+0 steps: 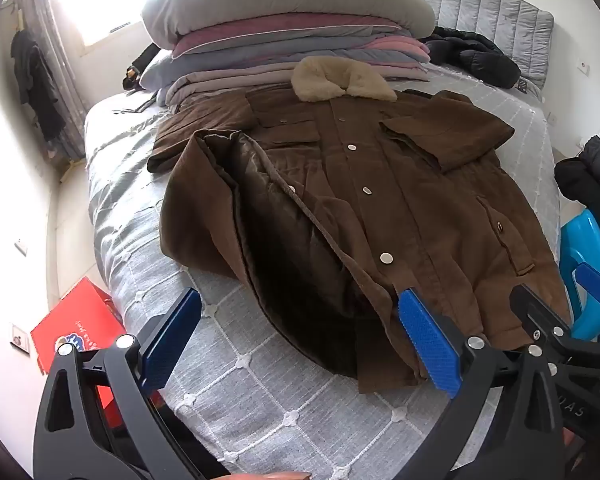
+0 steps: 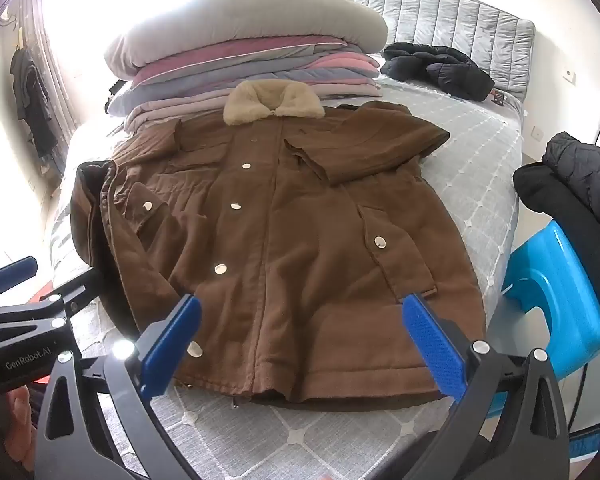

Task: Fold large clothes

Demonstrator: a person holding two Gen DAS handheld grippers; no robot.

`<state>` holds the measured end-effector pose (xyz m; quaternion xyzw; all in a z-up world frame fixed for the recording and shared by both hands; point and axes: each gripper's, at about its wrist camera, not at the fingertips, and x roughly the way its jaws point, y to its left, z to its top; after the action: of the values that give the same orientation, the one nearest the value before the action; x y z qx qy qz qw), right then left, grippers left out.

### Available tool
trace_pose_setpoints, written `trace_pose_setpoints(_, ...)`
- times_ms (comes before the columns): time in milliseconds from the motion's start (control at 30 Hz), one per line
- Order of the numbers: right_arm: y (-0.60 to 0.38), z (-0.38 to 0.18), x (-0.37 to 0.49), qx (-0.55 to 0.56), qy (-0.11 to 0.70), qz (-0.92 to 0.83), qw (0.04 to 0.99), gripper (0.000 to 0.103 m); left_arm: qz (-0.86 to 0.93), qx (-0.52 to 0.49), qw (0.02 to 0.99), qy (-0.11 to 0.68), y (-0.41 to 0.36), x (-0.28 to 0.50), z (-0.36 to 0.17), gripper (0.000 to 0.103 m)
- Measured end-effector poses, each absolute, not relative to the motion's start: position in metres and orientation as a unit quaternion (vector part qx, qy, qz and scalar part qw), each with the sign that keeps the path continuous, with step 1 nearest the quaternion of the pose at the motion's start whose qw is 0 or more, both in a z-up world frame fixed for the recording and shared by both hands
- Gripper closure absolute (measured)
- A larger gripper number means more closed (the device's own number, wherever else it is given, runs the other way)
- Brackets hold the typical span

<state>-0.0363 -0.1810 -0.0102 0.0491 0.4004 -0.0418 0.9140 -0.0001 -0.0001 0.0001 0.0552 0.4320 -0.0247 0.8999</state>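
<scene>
Left gripper [image 1: 300, 332] and right gripper [image 2: 300, 336]: fingers spread wide, nothing held, hovering over near hem. Brown coat [image 2: 284, 240] laid flat on bed [image 2: 472, 184], front up, sleeves crossed in. Hem best gripped at both corners, then lifted evenly toward fleece collar [image 2: 274, 103]. Blue chair [image 2: 556, 300] beside bed; stacked quilts [image 2: 244, 60], black jacket [image 2: 440, 68], headboard [image 2: 460, 20] beyond.

one brown coat [image 2: 284, 240] at frame centre, with one fleece collar [image 2: 274, 102]. one stack of folded bedding [image 2: 244, 60] at the top. one black puffer jacket [image 2: 440, 70] upper right. one blue chair [image 2: 556, 300] at right. one red box [image 1: 80, 328] lower left.
</scene>
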Motion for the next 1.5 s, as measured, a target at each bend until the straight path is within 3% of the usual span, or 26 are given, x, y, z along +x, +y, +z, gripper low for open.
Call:
trace_pose_setpoints(700, -0.181, -0.012, -0.036, 0.048, 0.391, -0.041, 0.918, 0.005, -0.021, 0.012, 0.917, 0.398, 0.028, -0.004, -0.013, 0.007)
trace_pose_setpoints(1100, -0.17, -0.016, -0.007, 0.036, 0.393, -0.024, 0.918, 0.005, -0.022, -0.039, 0.901, 0.431, 0.075, 0.011, -0.063, 0.008)
trace_pose_setpoints(1300, -0.159, -0.003, 0.048, 0.007, 0.379, -0.026, 0.925, 0.005, -0.031, -0.063, 0.902, 0.426, 0.086, 0.011, -0.066, 0.008)
trace_pose_setpoints(1500, -0.132, -0.024, 0.157, -0.019, 0.425, 0.007, 0.905, 0.005, -0.015, -0.074, 0.915, 0.397, 0.116, 0.005, -0.042, 0.008)
